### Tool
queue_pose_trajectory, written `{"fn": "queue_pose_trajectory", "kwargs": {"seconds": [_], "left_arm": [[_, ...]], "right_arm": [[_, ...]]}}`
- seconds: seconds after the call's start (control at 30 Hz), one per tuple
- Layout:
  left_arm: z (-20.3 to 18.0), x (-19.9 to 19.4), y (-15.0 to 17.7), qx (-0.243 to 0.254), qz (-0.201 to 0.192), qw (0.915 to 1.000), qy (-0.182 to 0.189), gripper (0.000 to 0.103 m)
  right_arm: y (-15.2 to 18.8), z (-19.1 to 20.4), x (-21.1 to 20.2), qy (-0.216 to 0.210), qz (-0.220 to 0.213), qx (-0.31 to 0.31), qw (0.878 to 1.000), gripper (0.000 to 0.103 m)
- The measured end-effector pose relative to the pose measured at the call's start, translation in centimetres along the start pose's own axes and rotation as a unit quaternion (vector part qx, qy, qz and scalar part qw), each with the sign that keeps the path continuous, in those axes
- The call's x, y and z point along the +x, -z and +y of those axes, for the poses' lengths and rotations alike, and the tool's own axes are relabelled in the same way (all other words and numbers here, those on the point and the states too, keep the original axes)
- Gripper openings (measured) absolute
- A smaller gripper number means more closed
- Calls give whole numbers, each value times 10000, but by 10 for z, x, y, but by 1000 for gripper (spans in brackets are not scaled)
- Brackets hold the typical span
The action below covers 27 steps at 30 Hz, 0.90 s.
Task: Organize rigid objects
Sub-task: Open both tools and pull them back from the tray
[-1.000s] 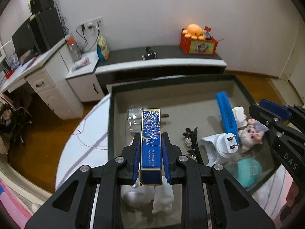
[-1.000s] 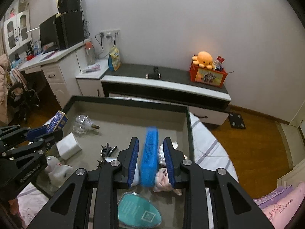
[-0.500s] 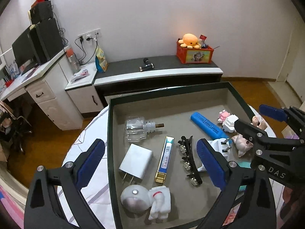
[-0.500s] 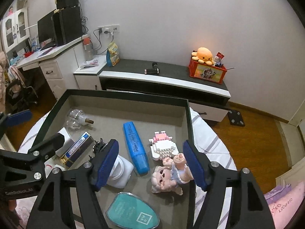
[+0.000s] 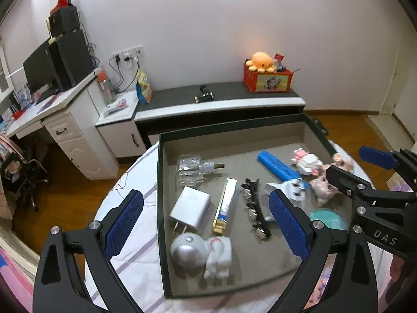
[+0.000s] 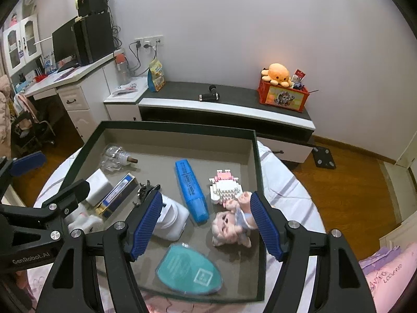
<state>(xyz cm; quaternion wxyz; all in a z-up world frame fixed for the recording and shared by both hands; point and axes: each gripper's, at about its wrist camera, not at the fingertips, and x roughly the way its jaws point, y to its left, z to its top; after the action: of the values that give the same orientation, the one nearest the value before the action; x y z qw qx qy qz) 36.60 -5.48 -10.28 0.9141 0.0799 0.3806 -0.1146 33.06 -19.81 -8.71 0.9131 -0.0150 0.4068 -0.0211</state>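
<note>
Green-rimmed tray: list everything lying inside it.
Inside the green-rimmed tray: clear glass bottle, white charger, blue-gold box, black hair clips, astronaut figure, blue highlighter, white plug adapter, block toy, doll, teal case. Anything beneath them is hidden.

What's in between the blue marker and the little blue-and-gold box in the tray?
The black hair clips lie between the blue marker and the blue-and-gold box, best seen in the left wrist view. The white plug adapter sits beside them.

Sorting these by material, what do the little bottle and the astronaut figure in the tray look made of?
Bottle: clear glass or hard plastic, see-through with bright glints. Astronaut figure: likely moulded plastic, matte white body and a satin silver helmet with a soft highlight.
</note>
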Motion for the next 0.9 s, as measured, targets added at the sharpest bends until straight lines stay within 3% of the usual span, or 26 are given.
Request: {"fn": "queue_pose_trajectory", "kwargs": {"seconds": [0.1, 0.2, 0.27, 0.6, 0.9], "left_arm": [[-2, -25, 10, 43, -206, 9998, -14, 98], [-3, -53, 21, 34, -405, 9992, -50, 98], [-4, -74, 31, 48, -561, 9984, -85, 99], [1, -180, 84, -214, -1413, 9892, -329, 103], [-2, -255, 124, -166, -2118, 9744, -736, 103]], "right_arm": [[8, 3, -22, 113, -146, -43, 9998, 72], [20, 7, -54, 410, -453, -104, 9981, 81], [28, 10, -75, 477, -617, -107, 9969, 81], [79, 29, -179, 348, -1344, -139, 9902, 84], [121, 38, -246, 282, -1925, -25, 9809, 90]]}}
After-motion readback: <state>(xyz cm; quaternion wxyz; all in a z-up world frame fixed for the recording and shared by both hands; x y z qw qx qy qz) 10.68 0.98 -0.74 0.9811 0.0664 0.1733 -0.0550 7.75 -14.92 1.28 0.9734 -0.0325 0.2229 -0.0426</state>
